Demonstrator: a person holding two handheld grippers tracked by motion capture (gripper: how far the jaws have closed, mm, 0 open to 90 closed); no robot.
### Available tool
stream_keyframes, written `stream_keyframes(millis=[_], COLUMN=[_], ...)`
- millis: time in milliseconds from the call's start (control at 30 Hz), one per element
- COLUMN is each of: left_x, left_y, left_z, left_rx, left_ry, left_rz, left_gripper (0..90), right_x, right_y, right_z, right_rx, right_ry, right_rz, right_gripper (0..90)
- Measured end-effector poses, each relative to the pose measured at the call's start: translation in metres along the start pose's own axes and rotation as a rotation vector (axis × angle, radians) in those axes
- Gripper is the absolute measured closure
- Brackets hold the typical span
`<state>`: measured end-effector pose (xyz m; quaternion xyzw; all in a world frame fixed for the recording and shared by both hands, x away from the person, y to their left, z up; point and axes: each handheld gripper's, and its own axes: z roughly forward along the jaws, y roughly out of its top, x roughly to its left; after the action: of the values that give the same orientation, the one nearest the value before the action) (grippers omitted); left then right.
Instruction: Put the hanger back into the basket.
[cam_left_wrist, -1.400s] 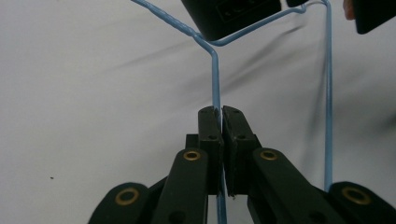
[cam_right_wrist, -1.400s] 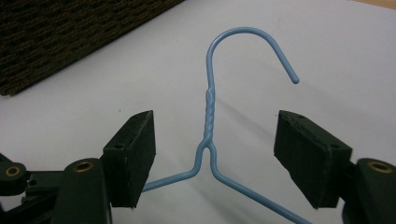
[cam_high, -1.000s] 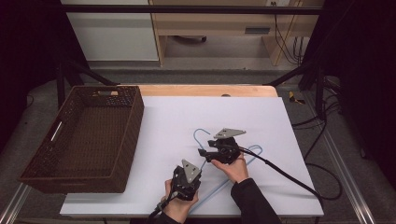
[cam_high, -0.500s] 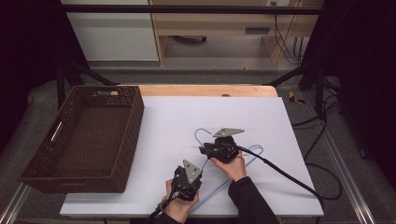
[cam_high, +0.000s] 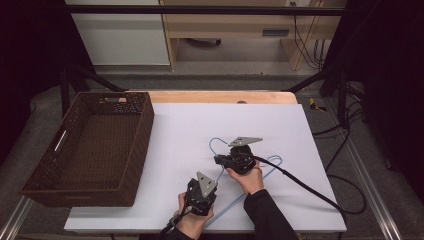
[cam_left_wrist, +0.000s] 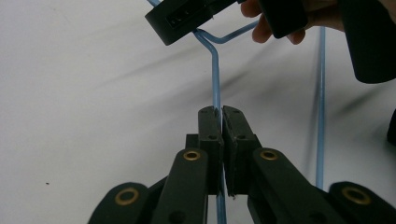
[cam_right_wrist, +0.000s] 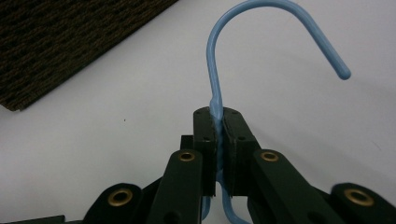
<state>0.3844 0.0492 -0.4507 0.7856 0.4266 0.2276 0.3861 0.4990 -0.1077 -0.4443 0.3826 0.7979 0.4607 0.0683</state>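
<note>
A light-blue wire hanger (cam_high: 272, 161) lies flat on the white table top (cam_high: 190, 125), its hook (cam_high: 214, 142) pointing away from me. My right gripper (cam_high: 218, 160) has just been closing and is now shut on the hanger's neck (cam_right_wrist: 212, 70), right below the hook (cam_right_wrist: 280, 9). My left gripper (cam_high: 215, 179), nearer the front edge, is shut on one slanting wire arm (cam_left_wrist: 215, 79). In the left gripper view, its jaws (cam_left_wrist: 222, 112) pinch that wire. The right gripper (cam_left_wrist: 187, 16) grips the bend farther along, with fingers of the hand behind it.
A dark brown wicker basket (cam_high: 145, 125) stands on the left side of the table, and its corner (cam_right_wrist: 70, 37) shows in the right gripper view. A black cable (cam_high: 310, 192) trails from the right gripper toward the right edge. Wooden furniture stands behind the table.
The right gripper's jaws have closed onto the hanger's neck. Both hands and the hanger keep their places.
</note>
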Motion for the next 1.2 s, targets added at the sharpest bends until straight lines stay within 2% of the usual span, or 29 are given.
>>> stream_keyframes(millis=[133, 233, 400, 533, 600, 667, 700, 733, 800, 867, 900, 967, 1200], left_x=[0.001, 0.005, 0.017, 0.027, 0.031, 0.032, 0.029, 0.030, 0.027, 0.026, 0.024, 0.024, 0.025], left_y=[0.000, -0.001, 0.005, 0.011, 0.014, 0.015, 0.015, 0.015, 0.014, 0.013, 0.012, 0.013, 0.013], left_z=[0.001, 0.000, -0.009, -0.014, -0.013, -0.010, -0.008, -0.004, 0.003, 0.009, 0.013, 0.017, 0.020], left_rx=[0.007, 0.003, -0.024, -0.026, 0.001, 0.025, 0.049, 0.060, 0.083, 0.111, 0.124, 0.136, 0.129], left_ry=[-0.008, -0.036, -0.094, -0.145, -0.185, -0.226, -0.254, -0.234, -0.235, -0.225, -0.247, -0.235, -0.223], left_rz=[-0.003, -0.013, -0.012, -0.001, 0.011, 0.003, -0.013, 0.014, 0.029, 0.030, 0.009, 0.021, -0.009], left_gripper=[86.8, 86.1, 66.1, 55.2, 50.4, 48.4, 47.4, 47.0, 47.3, 50.3, 51.9, 55.3, 75.1], right_x=[0.000, 0.001, 0.002, 0.003, 0.003, 0.004, 0.004, 0.004, 0.005, 0.004, 0.005, 0.005, 0.005], right_y=[-0.001, -0.001, -0.001, 0.001, 0.001, 0.001, 0.000, 0.000, 0.000, 0.000, 0.000, 0.000, 0.000], right_z=[-0.001, -0.001, -0.003, -0.006, -0.007, -0.007, -0.007, -0.007, -0.007, -0.007, -0.007, -0.008, -0.008], right_rx=[0.002, 0.004, -0.004, -0.022, -0.020, -0.022, -0.022, -0.023, -0.023, -0.024, -0.023, -0.024, -0.024], right_ry=[-0.006, -0.007, -0.006, -0.006, -0.006, -0.006, -0.008, -0.006, -0.011, -0.011, -0.013, -0.014, -0.014], right_rz=[-0.013, -0.015, -0.025, -0.030, -0.036, -0.044, -0.046, -0.046, -0.045, -0.052, -0.055, -0.057, -0.061], right_gripper=[86.0, 86.0, 86.1, 86.1, 86.1, 86.1, 86.0, 86.0, 86.0, 86.0, 86.0, 86.0, 86.0])
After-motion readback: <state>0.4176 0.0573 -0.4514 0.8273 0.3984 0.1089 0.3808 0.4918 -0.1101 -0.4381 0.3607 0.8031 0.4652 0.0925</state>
